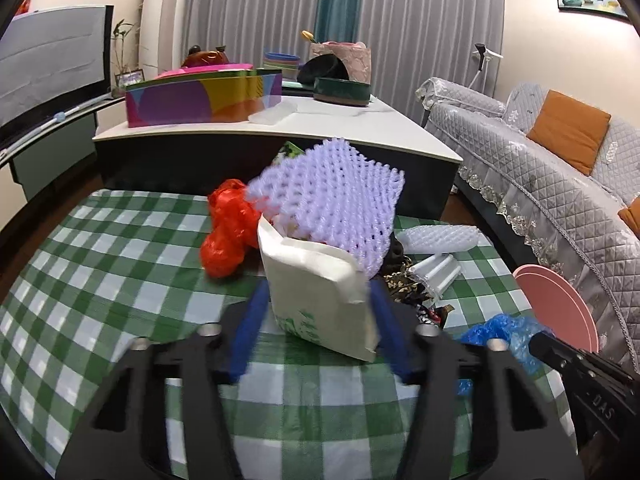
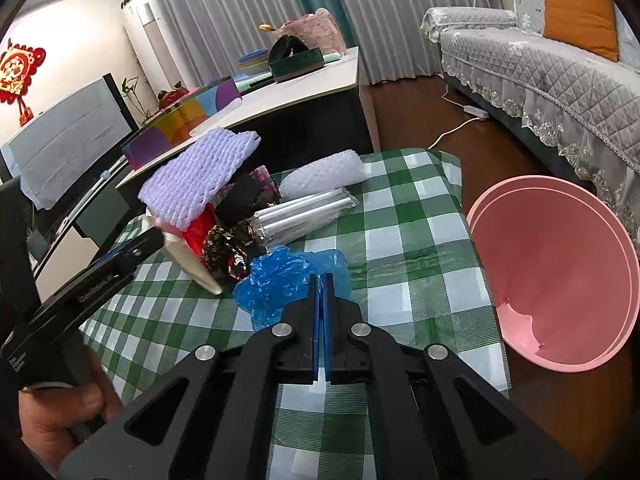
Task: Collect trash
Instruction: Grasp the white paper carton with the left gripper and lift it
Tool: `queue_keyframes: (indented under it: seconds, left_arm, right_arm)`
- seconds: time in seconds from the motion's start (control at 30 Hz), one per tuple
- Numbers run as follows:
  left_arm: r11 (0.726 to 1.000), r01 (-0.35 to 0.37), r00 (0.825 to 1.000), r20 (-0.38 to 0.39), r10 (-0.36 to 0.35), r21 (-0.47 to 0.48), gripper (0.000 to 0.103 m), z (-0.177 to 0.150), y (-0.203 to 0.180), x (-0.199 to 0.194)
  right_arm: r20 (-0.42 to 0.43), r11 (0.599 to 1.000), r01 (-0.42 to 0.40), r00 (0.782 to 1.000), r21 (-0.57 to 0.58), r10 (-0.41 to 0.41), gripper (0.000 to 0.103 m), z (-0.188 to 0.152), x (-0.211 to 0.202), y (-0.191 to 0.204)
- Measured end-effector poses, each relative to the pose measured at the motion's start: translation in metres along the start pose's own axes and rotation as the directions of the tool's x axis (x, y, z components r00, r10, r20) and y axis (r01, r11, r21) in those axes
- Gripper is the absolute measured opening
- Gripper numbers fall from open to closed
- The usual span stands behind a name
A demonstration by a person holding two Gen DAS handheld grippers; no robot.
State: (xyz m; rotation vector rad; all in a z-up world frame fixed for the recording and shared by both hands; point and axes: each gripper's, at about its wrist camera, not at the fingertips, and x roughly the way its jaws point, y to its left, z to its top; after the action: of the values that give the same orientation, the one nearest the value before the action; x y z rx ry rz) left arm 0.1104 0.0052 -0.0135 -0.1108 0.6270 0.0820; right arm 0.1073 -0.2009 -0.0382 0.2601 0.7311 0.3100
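The left claw is straddling the white paper bag, its blue pads half-parted and sitting at the bag's sides; whether they are pressing it I cannot tell. The bag is standing tilted on the checked surface, purple foam netting poking from its mouth. The right claw is pinched shut, empty, pointing down at the blue plastic bag just ahead. The pink bin is waiting right of the surface.
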Motion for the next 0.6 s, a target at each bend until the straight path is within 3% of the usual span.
queue_keyframes:
  seconds: [0.2,0.6]
  left_arm:
    - [1.000,-0.012,1.000,0.003,0.012,0.000,0.004,-0.001,0.013,-0.018]
    - [0.999,-0.033,0.999,0.039,0.033,0.001,0.000,0.001,0.042,-0.060]
  right_arm:
    - [0.020,1.000,0.002,1.000,-0.007,-0.002,0.002,0.001,-0.008,0.009]
    - [0.091,0.999,0.000,0.996,-0.042,0.003,0.002,0.009,-0.037,0.034]
